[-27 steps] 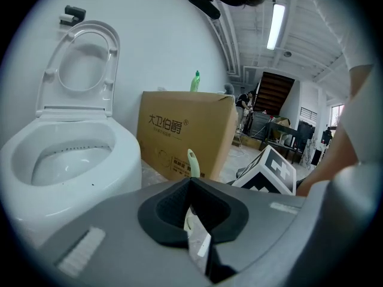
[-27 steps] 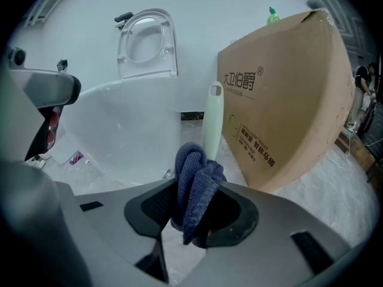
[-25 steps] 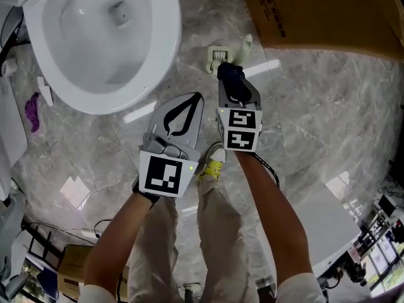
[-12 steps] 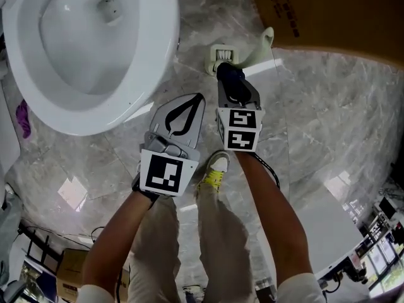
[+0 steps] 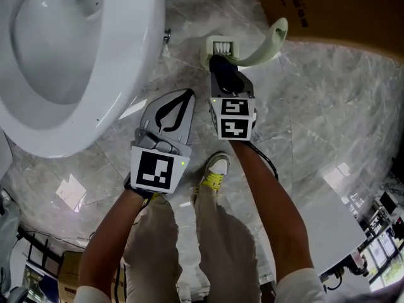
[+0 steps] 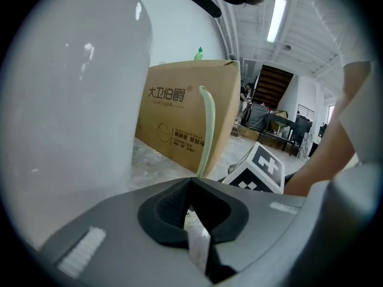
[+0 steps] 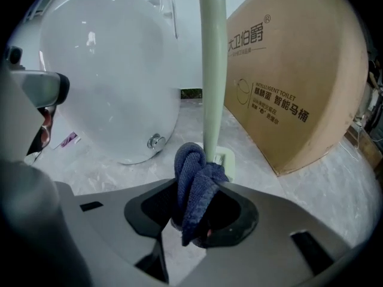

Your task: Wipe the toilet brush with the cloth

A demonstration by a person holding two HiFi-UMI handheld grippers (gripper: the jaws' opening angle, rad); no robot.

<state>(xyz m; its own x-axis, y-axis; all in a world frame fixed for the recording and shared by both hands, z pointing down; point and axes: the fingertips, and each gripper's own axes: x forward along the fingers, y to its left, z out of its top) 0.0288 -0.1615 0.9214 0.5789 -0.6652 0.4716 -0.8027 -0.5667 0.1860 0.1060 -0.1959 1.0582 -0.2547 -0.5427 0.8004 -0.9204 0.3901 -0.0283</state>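
The toilet brush stands upright in its holder (image 5: pixel 218 45) on the marble floor, and its pale green handle (image 5: pixel 268 41) curves to the right. My right gripper (image 5: pixel 218 62) is shut on a dark blue cloth (image 5: pixel 226 76), right in front of the holder. In the right gripper view the bunched cloth (image 7: pixel 190 166) sits at the foot of the handle (image 7: pixel 210 70); I cannot tell if they touch. My left gripper (image 5: pixel 187 95) hangs to the left, shut and holding nothing. From the left gripper (image 6: pixel 191 184), the handle (image 6: pixel 206 130) rises ahead.
A white toilet bowl (image 5: pixel 57 55) fills the upper left, close to my left gripper. A large cardboard box (image 5: pixel 328 8) stands behind the brush at upper right. The person's shoe (image 5: pixel 214 172) is on the floor below the grippers. A purple scrap (image 7: pixel 67 140) lies beside the toilet.
Both grippers have moved forward toward the brush. The cloth now sits right at the brush holder, and more of the green handle shows. The toilet has slid left in view.
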